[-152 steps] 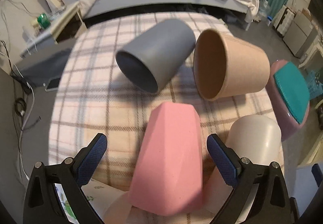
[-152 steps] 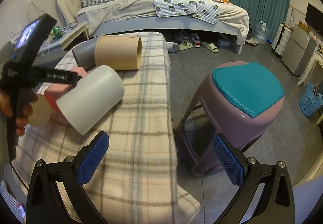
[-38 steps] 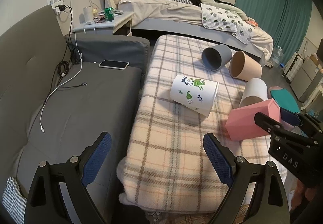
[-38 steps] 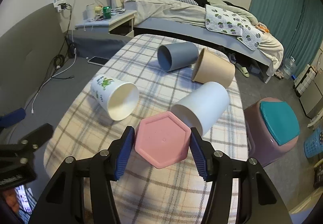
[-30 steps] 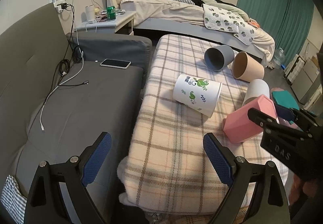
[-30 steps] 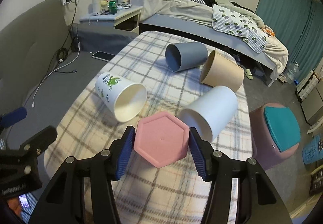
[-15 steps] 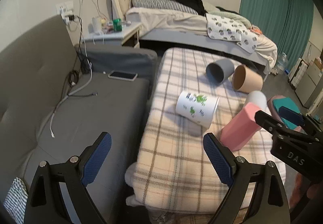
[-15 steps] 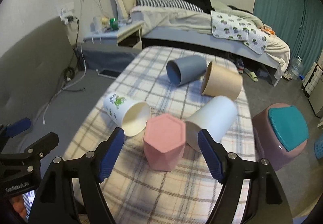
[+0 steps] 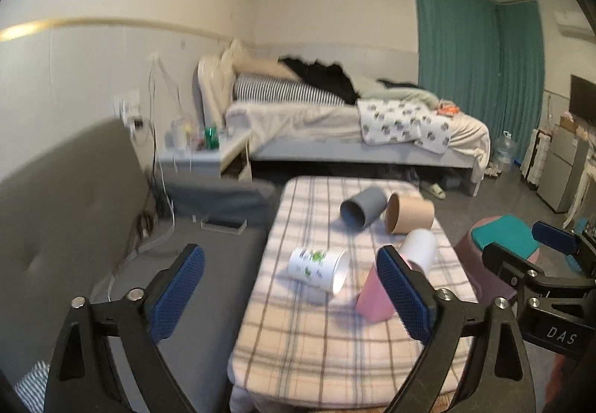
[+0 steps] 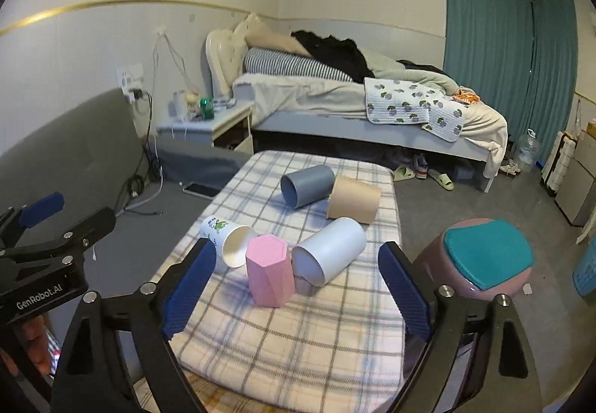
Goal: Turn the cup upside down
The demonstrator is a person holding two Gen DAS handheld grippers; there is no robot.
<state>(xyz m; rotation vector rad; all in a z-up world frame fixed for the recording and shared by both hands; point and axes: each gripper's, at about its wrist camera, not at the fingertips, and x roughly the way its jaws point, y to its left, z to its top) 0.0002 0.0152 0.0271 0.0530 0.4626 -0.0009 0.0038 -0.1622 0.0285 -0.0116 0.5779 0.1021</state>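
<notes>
The pink hexagonal cup (image 10: 267, 275) stands mouth-down on the plaid blanket (image 10: 298, 338), closed base uppermost, near the front half of the covered surface. Neither gripper touches it. The right gripper (image 10: 296, 288) is held above and in front of the cup with its blue-padded fingers (image 10: 192, 280) spread wide apart and nothing between them. The left gripper (image 9: 288, 295) is held off to the sofa side, fingers likewise spread wide and empty; in its view the pink cup (image 9: 372, 297) is partly hidden behind one finger pad. Four other cups lie on their sides on the blanket. The printed white cup (image 10: 227, 237) lies just beside the pink cup on the sofa side, mouth toward the camera. The plain white cup (image 10: 329, 249) lies just beside the pink cup on the stool side. Farther back, the grey cup (image 10: 307, 185) and the tan cup (image 10: 354, 200) lie touching each other. A purple stool with a teal cushion (image 10: 484, 260) stands on the floor beside the blanket. A grey sofa (image 9: 74, 226) lies on the opposite side.
</notes>
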